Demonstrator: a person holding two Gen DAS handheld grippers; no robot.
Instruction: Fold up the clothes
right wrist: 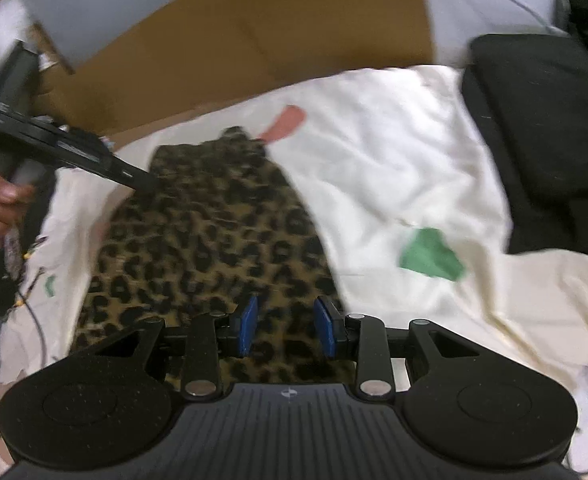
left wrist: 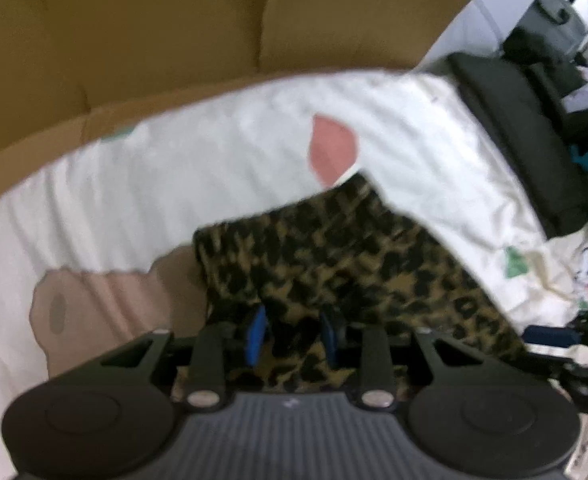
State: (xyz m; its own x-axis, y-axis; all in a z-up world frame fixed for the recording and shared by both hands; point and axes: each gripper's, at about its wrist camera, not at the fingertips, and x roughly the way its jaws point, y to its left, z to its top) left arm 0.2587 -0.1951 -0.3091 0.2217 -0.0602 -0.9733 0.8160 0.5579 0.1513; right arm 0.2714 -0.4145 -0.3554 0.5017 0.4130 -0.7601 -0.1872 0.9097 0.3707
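A leopard-print garment (left wrist: 334, 264) lies spread on a white bedsheet (left wrist: 173, 184); it also shows in the right wrist view (right wrist: 209, 232). My left gripper (left wrist: 294, 334) hovers over its near edge with blue pads apart, nothing between them. My right gripper (right wrist: 285, 326) is open too, just above the garment's near end. The left gripper (right wrist: 133, 178) shows in the right wrist view, its tip at the garment's far left edge. The right gripper's fingers (left wrist: 554, 336) show at the right edge of the left wrist view.
A brown cardboard sheet (left wrist: 173, 40) stands behind the bed. A black cushion (right wrist: 542, 140) lies on the right. The sheet has pink (left wrist: 330, 148) and green (right wrist: 430, 256) patches. Clutter sits at the far right (left wrist: 566, 20).
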